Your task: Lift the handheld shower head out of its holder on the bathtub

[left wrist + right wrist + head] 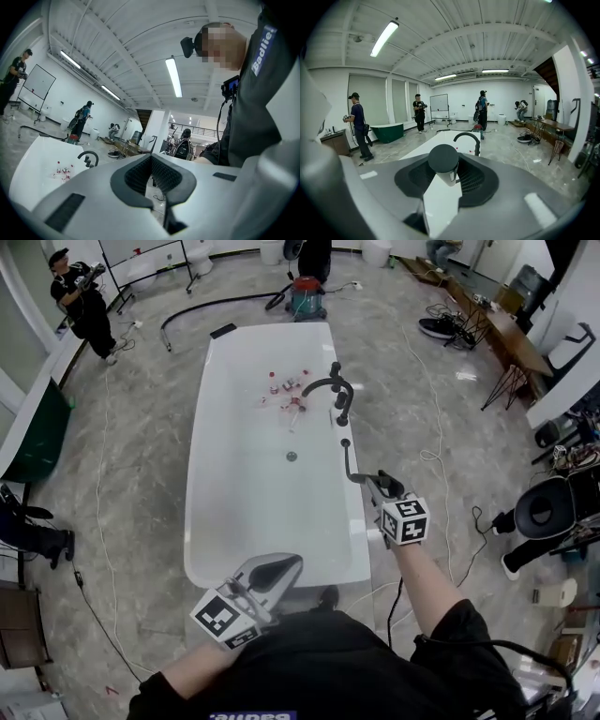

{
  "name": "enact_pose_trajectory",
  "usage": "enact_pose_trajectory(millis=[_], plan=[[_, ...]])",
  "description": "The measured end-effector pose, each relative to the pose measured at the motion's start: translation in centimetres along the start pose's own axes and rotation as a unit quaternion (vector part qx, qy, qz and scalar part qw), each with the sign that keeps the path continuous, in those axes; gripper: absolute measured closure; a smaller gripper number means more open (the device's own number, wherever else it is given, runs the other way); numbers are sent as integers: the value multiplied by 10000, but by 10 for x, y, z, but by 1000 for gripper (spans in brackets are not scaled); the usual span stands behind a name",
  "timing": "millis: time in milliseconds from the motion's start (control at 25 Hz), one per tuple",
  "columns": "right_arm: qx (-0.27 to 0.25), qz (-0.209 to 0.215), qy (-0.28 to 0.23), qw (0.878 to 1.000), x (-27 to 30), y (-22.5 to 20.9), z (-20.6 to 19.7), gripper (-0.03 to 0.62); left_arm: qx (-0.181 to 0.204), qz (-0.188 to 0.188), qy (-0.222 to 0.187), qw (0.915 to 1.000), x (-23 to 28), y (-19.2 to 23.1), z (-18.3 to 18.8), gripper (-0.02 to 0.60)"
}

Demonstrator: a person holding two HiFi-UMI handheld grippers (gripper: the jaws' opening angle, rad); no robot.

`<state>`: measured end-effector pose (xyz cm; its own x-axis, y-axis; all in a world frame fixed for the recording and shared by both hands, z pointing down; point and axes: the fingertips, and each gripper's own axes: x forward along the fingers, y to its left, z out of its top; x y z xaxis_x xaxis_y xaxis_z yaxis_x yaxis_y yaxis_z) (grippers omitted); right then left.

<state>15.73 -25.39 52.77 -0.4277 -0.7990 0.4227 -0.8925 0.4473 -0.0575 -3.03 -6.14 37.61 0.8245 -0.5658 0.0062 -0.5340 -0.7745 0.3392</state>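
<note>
Handheld shower head (351, 457), the slim chrome wand with a dark round end, is in my right gripper (373, 482). In the right gripper view its dark cap sits squarely between the two grey jaws, which stand about half closed with their ribbed pads pressed on the stem. In the head view the wand sticks out ahead of the gripper, over the right-hand rim of the long white oval bathtub (202, 427). It is apart from the black arched faucet (328, 382) and the row of black knobs beside it, where I take the holder to be, though I cannot pick out the holder itself.

I judge the main part of the job done. The shower head looks free of its seat and is carried by my grip alone. I cannot make out the hose, so I cannot say whether it is dragging or caught on the fittings. What seems left is to hold the shower head steady and clear of the faucet.

My left gripper (277, 570) hangs near my body at the near end of the tub. Its jaws are slightly apart with only floor showing between them, and it has no part in the lift. A few small bottles (286, 390) lie inside the tub, well away from both grippers.
</note>
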Motion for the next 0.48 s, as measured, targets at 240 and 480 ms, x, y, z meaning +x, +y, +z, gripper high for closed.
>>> enact_pose_trajectory(millis=[240,480], plan=[[231,121,-107,9996,-40,44,4,464,0,-219,-33,9998,-9,-5,-1,581],[316,170,-184,9992,-76,83,13,464,-61,-483,17,9988,-16,-7,-5,581]])
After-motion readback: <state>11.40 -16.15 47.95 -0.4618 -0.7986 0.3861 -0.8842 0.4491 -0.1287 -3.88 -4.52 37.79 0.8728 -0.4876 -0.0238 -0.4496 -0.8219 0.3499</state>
